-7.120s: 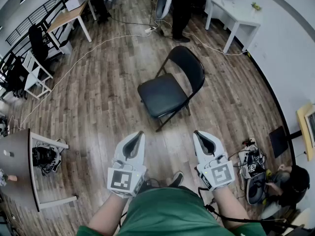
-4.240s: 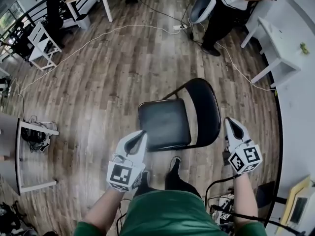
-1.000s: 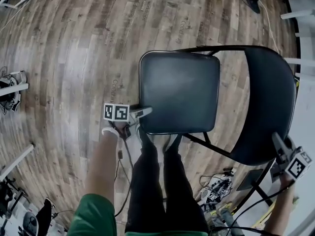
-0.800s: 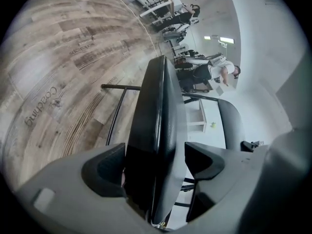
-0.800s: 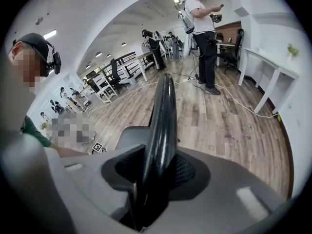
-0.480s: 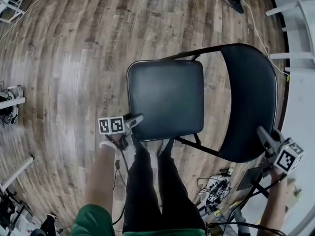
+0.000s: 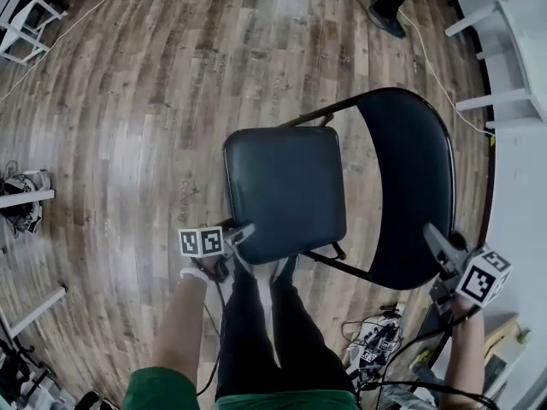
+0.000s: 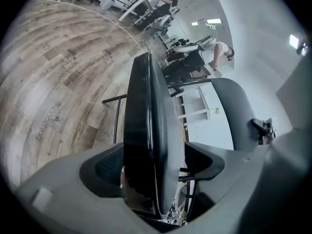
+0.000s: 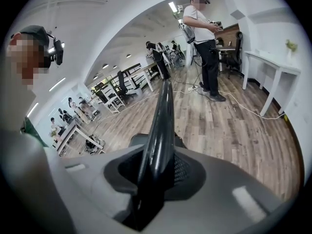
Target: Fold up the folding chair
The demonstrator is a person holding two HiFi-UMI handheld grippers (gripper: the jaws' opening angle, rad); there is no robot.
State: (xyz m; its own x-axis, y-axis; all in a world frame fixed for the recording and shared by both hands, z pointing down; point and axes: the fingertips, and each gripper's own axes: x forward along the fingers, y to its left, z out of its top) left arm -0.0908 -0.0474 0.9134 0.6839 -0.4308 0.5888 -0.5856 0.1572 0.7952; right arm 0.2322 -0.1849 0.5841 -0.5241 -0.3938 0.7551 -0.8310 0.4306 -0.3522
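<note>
Now black chair (image 7: 286,190) unfolded; left tongs (image 7: 243,232) clamp seat (image 8: 146,130), right tongs (image 7: 434,239) closing on backrest (image 7: 408,186).

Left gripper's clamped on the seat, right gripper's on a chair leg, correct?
No: the right gripper is on the backrest edge, jaws closing on it, not a leg, as the right gripper view shows. The left gripper is clamped on the seat.

1. Floor (image 8: 46,122): one plank carries a faint printed word that seems to read "Coaching".
2. Left cube (image 7: 202,242) and right cube (image 7: 483,275): black-and-white square code markers, with no letters or numbers.
</note>
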